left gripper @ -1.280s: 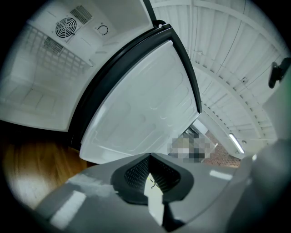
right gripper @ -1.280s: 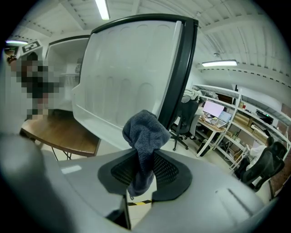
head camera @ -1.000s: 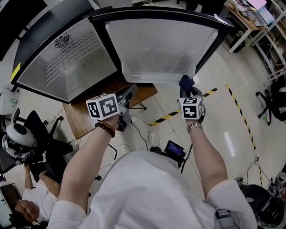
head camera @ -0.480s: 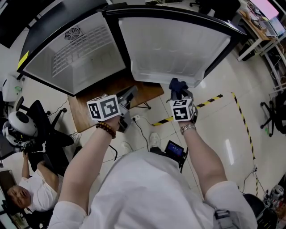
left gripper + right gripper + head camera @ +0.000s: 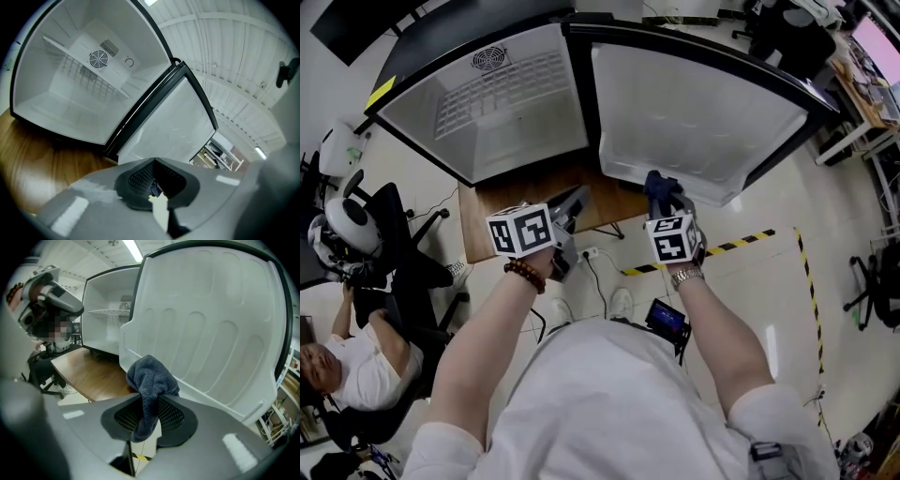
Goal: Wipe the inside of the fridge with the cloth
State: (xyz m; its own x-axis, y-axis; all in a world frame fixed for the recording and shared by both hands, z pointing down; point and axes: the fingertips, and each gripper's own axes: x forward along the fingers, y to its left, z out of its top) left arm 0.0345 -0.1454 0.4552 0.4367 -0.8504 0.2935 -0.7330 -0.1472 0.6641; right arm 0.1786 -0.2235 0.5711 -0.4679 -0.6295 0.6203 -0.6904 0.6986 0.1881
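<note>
Blue terry cloth (image 5: pixel 151 380), pinched in the right gripper (image 5: pixel 148 418), nears the white plastic fridge door (image 5: pixel 211 333) just ahead, so wiping looks not yet begun; the left gripper (image 5: pixel 157 183) has its jaws together and empty.

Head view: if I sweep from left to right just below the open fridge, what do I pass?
From the left: black office chair → left gripper → right gripper, shut on the cloth → dark chair at the right edge.
</note>
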